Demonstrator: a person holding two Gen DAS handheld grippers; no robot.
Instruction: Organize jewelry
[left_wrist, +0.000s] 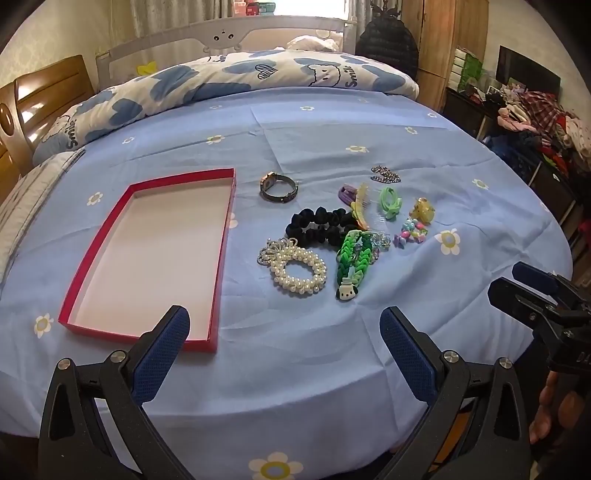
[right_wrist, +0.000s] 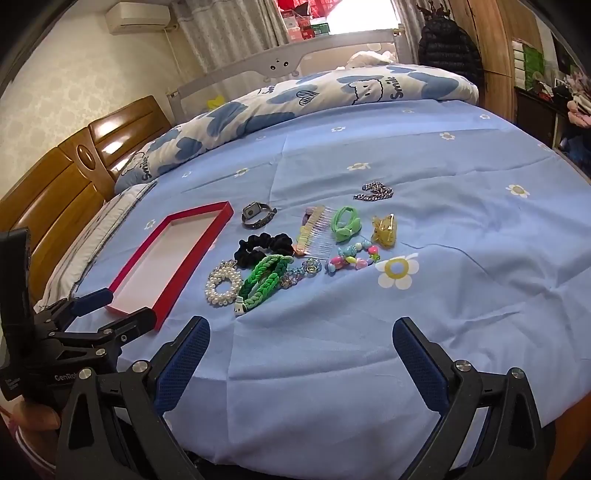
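Red box lid (left_wrist: 147, 254), empty, lay at nine o'clock of the jewelry heap, ready to receive it: pearl bracelet (left_wrist: 297, 271), watch (left_wrist: 277, 186). Left gripper (left_wrist: 284, 325) and right gripper (right_wrist: 301, 332) held nothing, jaws wide apart, likely before first pick.

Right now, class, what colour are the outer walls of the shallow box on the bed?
Red, with a white inside; the box shows best in the left wrist view.

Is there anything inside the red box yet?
No. The red box shows only its bare white floor in both views; all the jewelry lies on the bedsheet beside it. In the left wrist view, a gripper finger hides a bit of its near corner.
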